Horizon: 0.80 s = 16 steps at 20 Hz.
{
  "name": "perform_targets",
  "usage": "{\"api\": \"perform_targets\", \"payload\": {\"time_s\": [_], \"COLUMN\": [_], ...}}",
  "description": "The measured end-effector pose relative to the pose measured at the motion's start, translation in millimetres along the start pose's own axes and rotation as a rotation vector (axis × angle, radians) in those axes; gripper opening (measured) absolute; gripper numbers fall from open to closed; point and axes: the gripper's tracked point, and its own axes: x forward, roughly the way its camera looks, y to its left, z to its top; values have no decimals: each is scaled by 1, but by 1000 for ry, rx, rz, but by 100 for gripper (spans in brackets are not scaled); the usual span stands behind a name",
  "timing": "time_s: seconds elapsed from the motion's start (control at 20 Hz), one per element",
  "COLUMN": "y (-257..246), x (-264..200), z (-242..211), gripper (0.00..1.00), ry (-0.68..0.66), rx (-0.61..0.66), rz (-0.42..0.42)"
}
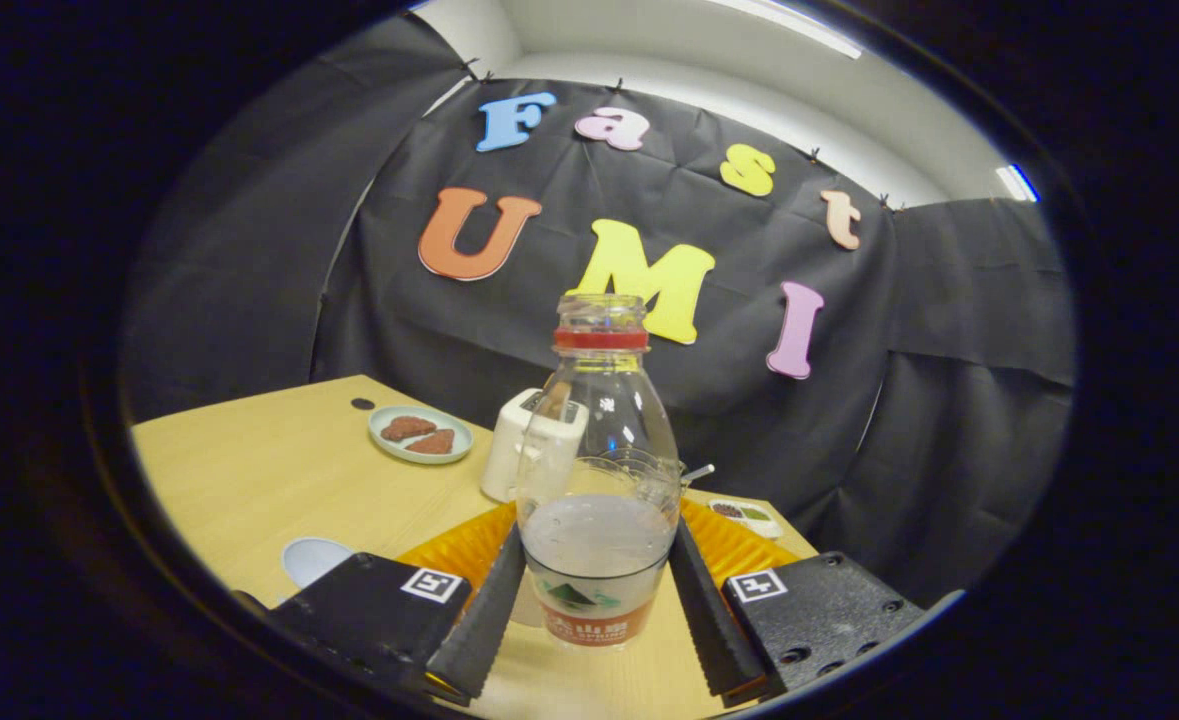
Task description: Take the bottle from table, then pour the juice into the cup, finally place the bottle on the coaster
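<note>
Meanwhile, left to right: a plate point(420, 434) of biscuits sits far left, a white toaster point(509, 450) beside it, and the gripper point(596, 600) clamps both fingers on the upright bottle point(599, 480). Judged the taking step; tilting over the cup point(649, 470) just beyond comes next.

Black cloth point(569, 260) hangs in creased folds as the booth's wall from nine o'clock round to three o'clock. Above it at twelve o'clock runs a white ceiling point(709, 70) with a bright strip light point(799, 25). A light wooden table point(269, 480) spreads below, toward seven o'clock.
</note>
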Motion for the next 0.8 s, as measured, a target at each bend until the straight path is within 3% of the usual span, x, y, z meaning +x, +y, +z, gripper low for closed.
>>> {"api": "perform_targets", "payload": {"time_s": [0.4, 0.8], "y": [4, 17], "x": [38, 76], "z": [2, -49], "gripper": [82, 82], "ry": [-5, 45], "rx": [144, 246], "rz": [44, 80]}}
